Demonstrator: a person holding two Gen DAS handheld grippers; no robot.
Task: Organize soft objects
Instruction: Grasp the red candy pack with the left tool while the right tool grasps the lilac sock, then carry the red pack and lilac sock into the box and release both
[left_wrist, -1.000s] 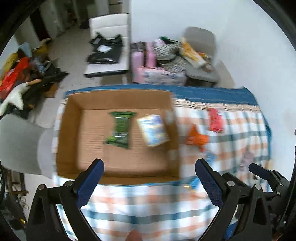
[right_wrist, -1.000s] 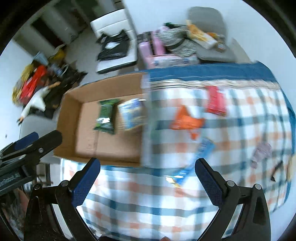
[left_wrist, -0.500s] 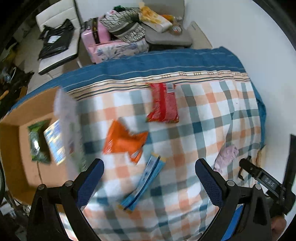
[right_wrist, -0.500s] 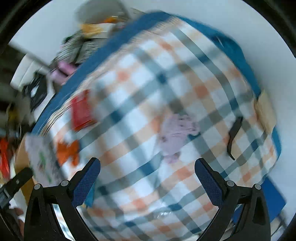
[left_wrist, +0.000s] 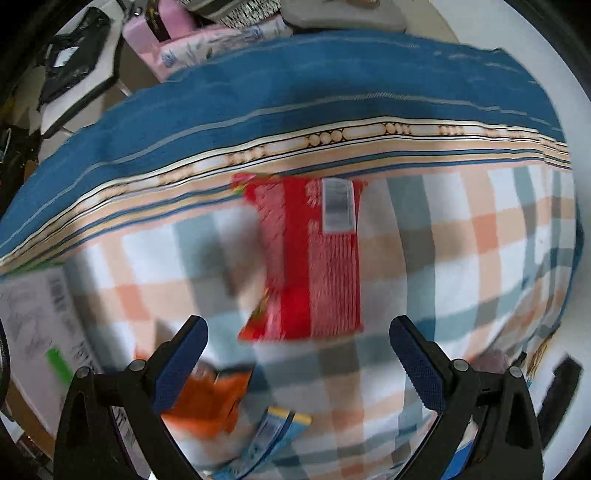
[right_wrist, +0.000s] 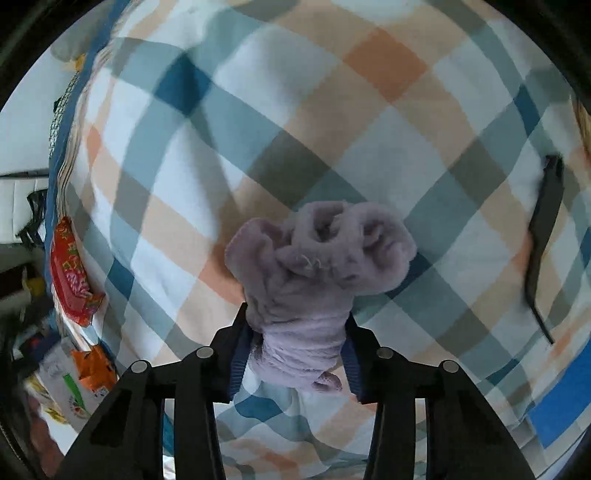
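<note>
Right wrist view: my right claw (right_wrist: 295, 354) is pinching the lavender fleece cloth (right_wrist: 317, 266); both blue pads press its lower end and the crumpled bulk spills forward onto the checked blanket (right_wrist: 369, 122). A dark flat strip (right_wrist: 543, 236) lies well apart to the right. Far left, near the blanket's blue border, sit the red snack packet (right_wrist: 70, 269) and, lower, the orange packet (right_wrist: 94, 369), beside a white printed flap (right_wrist: 62, 384) that I cannot place for sure.

Left wrist view: my left claw (left_wrist: 297, 369) is spread wide, holding nothing, hovering over the blanket (left_wrist: 480, 229). Red snack packet (left_wrist: 314, 258) lies just ahead between the fingers' line, label side up, its far end close to the striped blue border (left_wrist: 295, 96). Orange packet (left_wrist: 210, 398) sits by the left finger, a blue-and-yellow packet (left_wrist: 273, 432) touching or just beside it. White printed flap (left_wrist: 40, 321) at the left edge; no container interior shows now. Open blanket to the right of the red packet, out to the fringe.

Since a second ago: the cardboard box with its green and pale packets has left both views; half a second ago the right claw was spread over the loose cloth, now clamped on it. Left claw has come closer to the red packet.
</note>
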